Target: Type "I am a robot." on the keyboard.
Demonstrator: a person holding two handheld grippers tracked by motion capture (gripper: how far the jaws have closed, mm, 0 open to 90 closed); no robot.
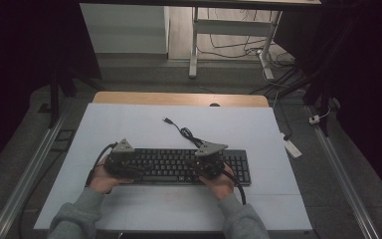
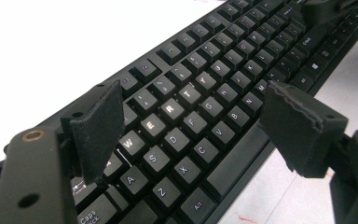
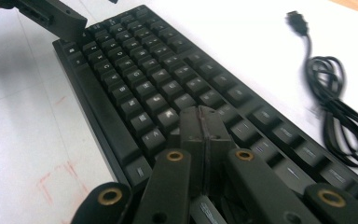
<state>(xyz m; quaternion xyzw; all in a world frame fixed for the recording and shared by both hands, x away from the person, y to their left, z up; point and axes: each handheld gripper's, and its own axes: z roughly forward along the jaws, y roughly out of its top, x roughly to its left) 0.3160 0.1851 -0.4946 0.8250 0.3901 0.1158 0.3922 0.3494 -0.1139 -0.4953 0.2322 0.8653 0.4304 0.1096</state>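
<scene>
A black keyboard (image 1: 179, 167) lies across the white table top, close to the person's side. Its coiled black cable (image 1: 184, 132) lies loose on the table behind it, plug end free. My left gripper (image 1: 122, 162) hovers over the keyboard's left end. In the left gripper view its jaws (image 2: 191, 116) stand wide open above the letter keys (image 2: 205, 93), touching nothing. My right gripper (image 1: 209, 162) is over the right part of the keyboard. Its jaws (image 3: 200, 116) are shut, pads pressed together with nothing between them, tips just above the keys (image 3: 144, 84). The cable (image 3: 335, 116) lies to their right.
The white sheet (image 1: 129, 124) covers most of a wooden table whose far edge (image 1: 179, 98) shows. Faint red marks (image 3: 56, 182) sit on the sheet in front of the keyboard. Beyond the table stand white desk legs (image 1: 194, 45) and floor cables (image 1: 238, 50).
</scene>
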